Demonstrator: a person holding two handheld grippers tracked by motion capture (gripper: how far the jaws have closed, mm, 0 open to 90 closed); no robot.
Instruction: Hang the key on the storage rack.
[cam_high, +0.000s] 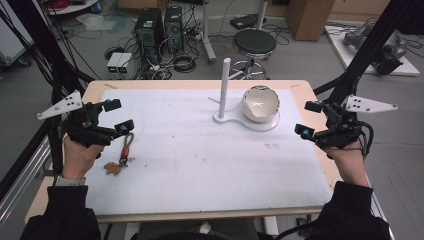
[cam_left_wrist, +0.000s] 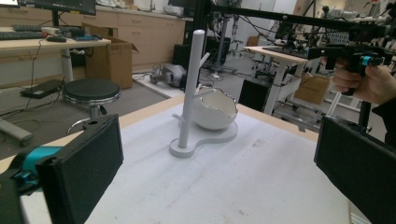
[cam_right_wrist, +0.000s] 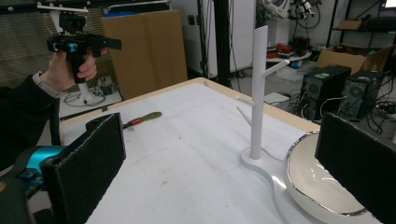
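bowl (cam_right_wrist: 322, 186) cut off, keyring charm (cam_high: 113, 168) unclear

both forearms wear dark sleeves, and a pale band sits at the left wrist. the left gripper (cam_high: 116, 116) and right gripper (cam_high: 309, 119) are black, with teal fittings near the flat, black-padded jaws, a grey three-cornered plate on top, and black cable trailing from the right.

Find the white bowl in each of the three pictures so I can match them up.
High view: white bowl upper centre-right, on the stand's base, right of the white post.
Left gripper view: bowl at centre, just right of and behind the post.
Right gripper view: bowl lower right, partly behind a jaw.
Shared landmark: the white post.
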